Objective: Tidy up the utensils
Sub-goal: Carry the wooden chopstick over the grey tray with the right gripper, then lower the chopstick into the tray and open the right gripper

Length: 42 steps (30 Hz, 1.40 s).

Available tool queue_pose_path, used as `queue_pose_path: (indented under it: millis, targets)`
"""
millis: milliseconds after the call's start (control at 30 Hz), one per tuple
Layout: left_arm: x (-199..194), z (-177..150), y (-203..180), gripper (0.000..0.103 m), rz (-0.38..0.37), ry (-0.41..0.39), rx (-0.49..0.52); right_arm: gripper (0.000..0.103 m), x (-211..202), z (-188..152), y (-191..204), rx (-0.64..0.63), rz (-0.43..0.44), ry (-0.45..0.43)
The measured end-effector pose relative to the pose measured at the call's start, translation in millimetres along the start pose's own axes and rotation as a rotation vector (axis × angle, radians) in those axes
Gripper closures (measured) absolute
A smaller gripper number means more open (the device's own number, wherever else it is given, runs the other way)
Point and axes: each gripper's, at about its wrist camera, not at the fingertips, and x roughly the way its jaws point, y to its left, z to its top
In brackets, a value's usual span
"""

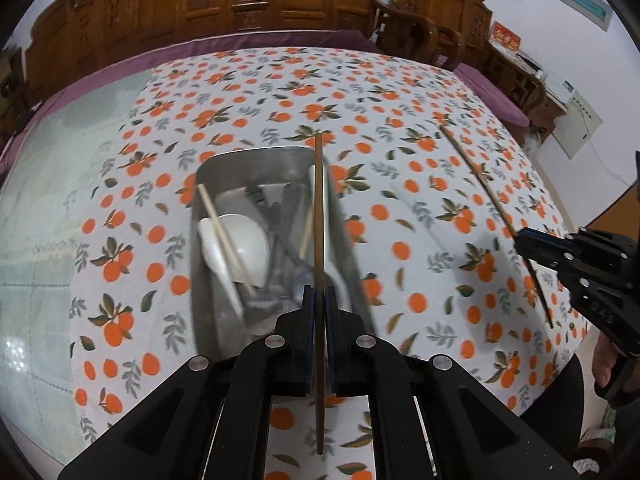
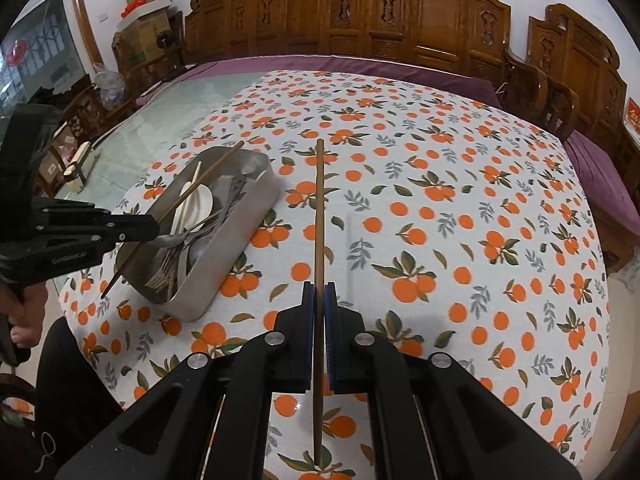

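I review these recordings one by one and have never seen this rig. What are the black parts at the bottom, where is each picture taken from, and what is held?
No robot here: a person holds a black two-finger hand tool in each hand, with a camera on each looking along its fingers. The left gripper is shut on a dark brown wooden chopstick, above the rectangular metal tray of spoons, forks and pale chopsticks. The right gripper is shut on a second brown chopstick, over the orange-printed white tablecloth. Each camera also sees the other tool from the side.
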Motion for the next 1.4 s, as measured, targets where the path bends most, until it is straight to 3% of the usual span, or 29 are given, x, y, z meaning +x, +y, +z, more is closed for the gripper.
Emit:
queue_pose_path:
  millis: [433,667,1067,1400]
  targets:
    - [41,7,27,0.099,0.033,0.072,-0.028,0.097,7,0,-1,-0.003,-0.006,0.022]
    - [50,12,26,0.099,0.030,0.071,-0.025,0.097,9,-2,-2,-0.005,-0.006,0.030]
    - [49,17,27,0.098,0.018,0.061,-0.021,0.097,11,3,11,-0.022,0.012,0.030]
    - [11,11,38,0.090,0.009,-0.016,-0.039,0.097,14,18,38,-0.046,0.047,0.015]
